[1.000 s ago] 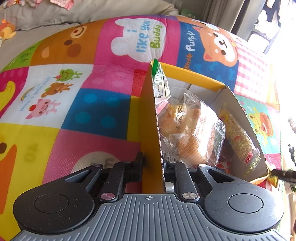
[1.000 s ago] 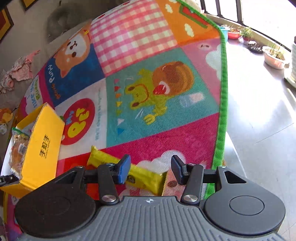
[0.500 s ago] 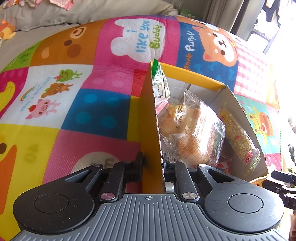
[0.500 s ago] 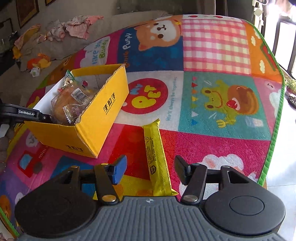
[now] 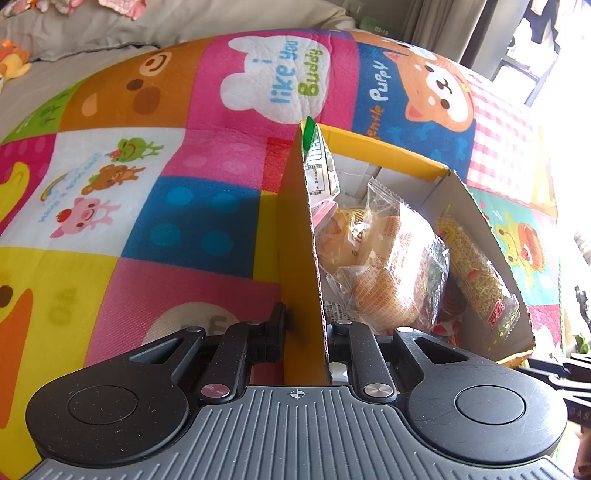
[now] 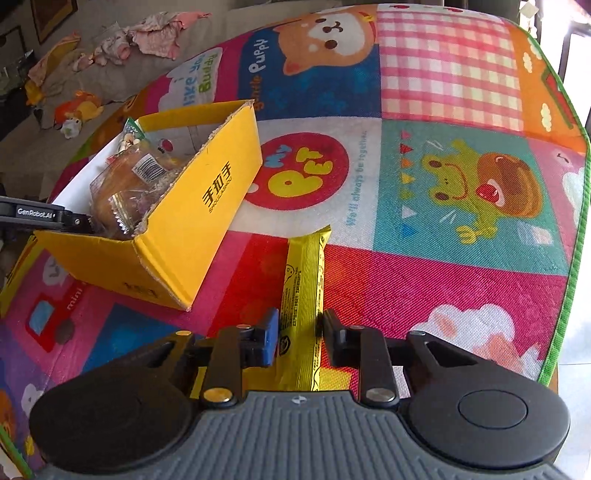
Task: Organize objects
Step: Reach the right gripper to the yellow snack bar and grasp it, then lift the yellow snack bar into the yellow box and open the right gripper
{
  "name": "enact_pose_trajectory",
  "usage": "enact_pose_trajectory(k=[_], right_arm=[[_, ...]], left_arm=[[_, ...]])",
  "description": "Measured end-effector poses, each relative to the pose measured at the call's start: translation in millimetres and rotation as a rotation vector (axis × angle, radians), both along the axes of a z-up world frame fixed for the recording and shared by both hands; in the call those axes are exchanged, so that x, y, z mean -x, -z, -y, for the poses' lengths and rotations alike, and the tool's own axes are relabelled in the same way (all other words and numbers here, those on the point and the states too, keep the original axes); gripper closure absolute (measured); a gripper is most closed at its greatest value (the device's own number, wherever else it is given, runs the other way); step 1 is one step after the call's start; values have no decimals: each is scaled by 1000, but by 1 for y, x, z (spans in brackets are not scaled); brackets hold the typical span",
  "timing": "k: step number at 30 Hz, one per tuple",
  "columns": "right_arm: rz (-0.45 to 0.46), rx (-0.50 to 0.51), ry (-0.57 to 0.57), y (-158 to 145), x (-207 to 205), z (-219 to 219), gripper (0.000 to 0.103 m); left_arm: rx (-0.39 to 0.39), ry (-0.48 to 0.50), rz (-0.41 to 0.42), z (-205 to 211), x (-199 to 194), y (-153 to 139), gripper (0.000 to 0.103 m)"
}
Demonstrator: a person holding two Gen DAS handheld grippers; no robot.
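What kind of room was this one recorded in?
Most likely a home living room or play area: a cartoon-print children's play mat covers the floor, plush toys and small clothes lie beyond it.

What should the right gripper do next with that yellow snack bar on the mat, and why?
Probably lift it. The right gripper has just been closing and its pads now pinch the yellow snack bar, which lies flat on the play mat. The left gripper clamps the wall of the yellow box, steadying it.

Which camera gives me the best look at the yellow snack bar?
Right wrist view: the yellow snack bar lies on the mat with the right gripper closed around its near end. The left wrist view doesn't show it.
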State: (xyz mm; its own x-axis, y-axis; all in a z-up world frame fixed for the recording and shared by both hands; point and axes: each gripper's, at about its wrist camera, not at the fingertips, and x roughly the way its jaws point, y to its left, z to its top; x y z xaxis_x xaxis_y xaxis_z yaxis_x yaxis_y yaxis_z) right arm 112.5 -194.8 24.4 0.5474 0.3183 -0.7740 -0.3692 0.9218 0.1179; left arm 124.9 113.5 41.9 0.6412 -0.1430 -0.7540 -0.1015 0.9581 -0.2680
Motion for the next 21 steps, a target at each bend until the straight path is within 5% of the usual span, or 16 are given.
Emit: enact_pose_trajectory(k=[6, 15, 21], right_arm=[[-15, 2, -52, -17, 34, 2, 85], [86, -64, -84, -70, 76, 4, 89], [127, -27, -68, -63, 89, 5, 89]], left_arm=[[0, 0, 0, 0, 0, 0, 86], [-1, -5, 4, 0, 0, 1, 86], [-22, 10, 19, 2, 2, 0, 87]])
